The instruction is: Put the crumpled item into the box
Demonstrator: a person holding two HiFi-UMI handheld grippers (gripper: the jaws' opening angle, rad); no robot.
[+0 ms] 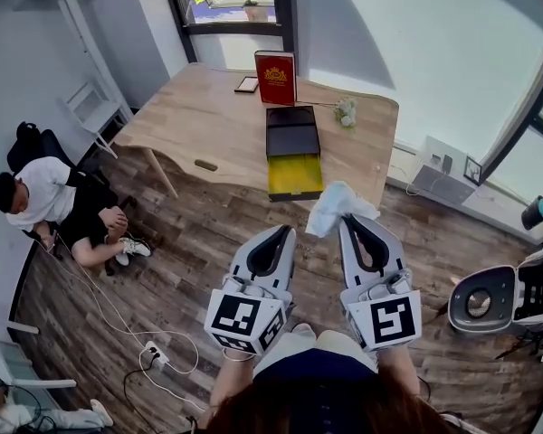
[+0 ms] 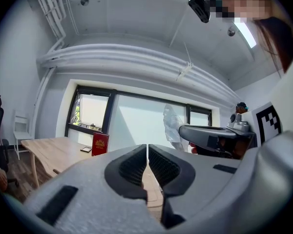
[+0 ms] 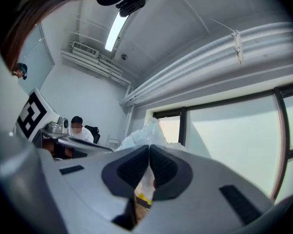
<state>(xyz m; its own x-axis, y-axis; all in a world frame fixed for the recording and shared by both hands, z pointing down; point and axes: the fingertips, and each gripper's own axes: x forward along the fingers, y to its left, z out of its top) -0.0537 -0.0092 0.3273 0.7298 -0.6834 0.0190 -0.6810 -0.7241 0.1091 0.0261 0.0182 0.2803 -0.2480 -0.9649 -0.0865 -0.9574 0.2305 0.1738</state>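
Note:
A crumpled white item (image 1: 338,208) hangs in the air in front of the wooden table (image 1: 190,120), with my right gripper (image 1: 348,221) shut on it. In the right gripper view the white crumple (image 3: 142,130) bulges out above and below the closed jaws of the right gripper (image 3: 149,147). A black box (image 1: 292,132) lies on the table with its yellow inside (image 1: 295,176) open toward me, just beyond the crumple. My left gripper (image 1: 284,233) is beside the right one, shut and empty. The left gripper view shows the left gripper (image 2: 147,147) and, at its right, the crumpled item (image 2: 172,126).
A red book-like case (image 1: 276,78) stands upright behind the box, with a small flat dark thing (image 1: 246,84) and a pale bunch (image 1: 346,111) near it. A person (image 1: 45,197) sits at the left. A power strip and cables (image 1: 154,358) lie on the floor. Grey equipment (image 1: 480,301) stands at the right.

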